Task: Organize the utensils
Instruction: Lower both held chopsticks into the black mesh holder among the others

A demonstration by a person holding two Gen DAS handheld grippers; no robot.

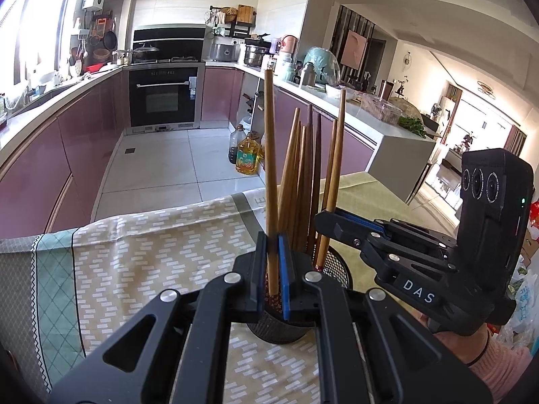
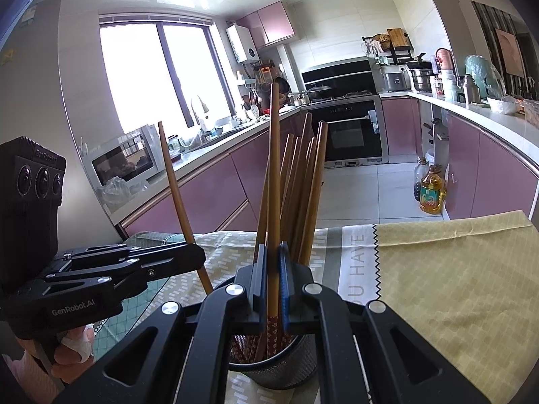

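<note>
A black mesh cup [image 1: 286, 328] [image 2: 276, 370] stands on the patterned tablecloth [image 1: 151, 252] and holds several brown wooden chopsticks [image 1: 298, 175] [image 2: 303, 181] upright. My left gripper [image 1: 272, 245] [image 2: 197, 254] is shut on one chopstick [image 1: 270, 155] [image 2: 177, 188], whose patterned lower end sits at the cup's mouth. My right gripper [image 1: 325, 222] [image 2: 273, 252] is shut on another chopstick [image 1: 335, 165] [image 2: 274, 168], whose lower end is inside the cup. The two grippers meet over the cup from opposite sides.
The table's far edge [image 1: 175, 210] drops to a tiled floor. A yellow oil bottle [image 1: 248, 155] [image 2: 431, 195] stands on the floor by pink cabinets. A yellow cloth [image 2: 444, 286] covers the table's right part. A person's hands [image 1: 465, 340] [image 2: 74, 346] hold the handles.
</note>
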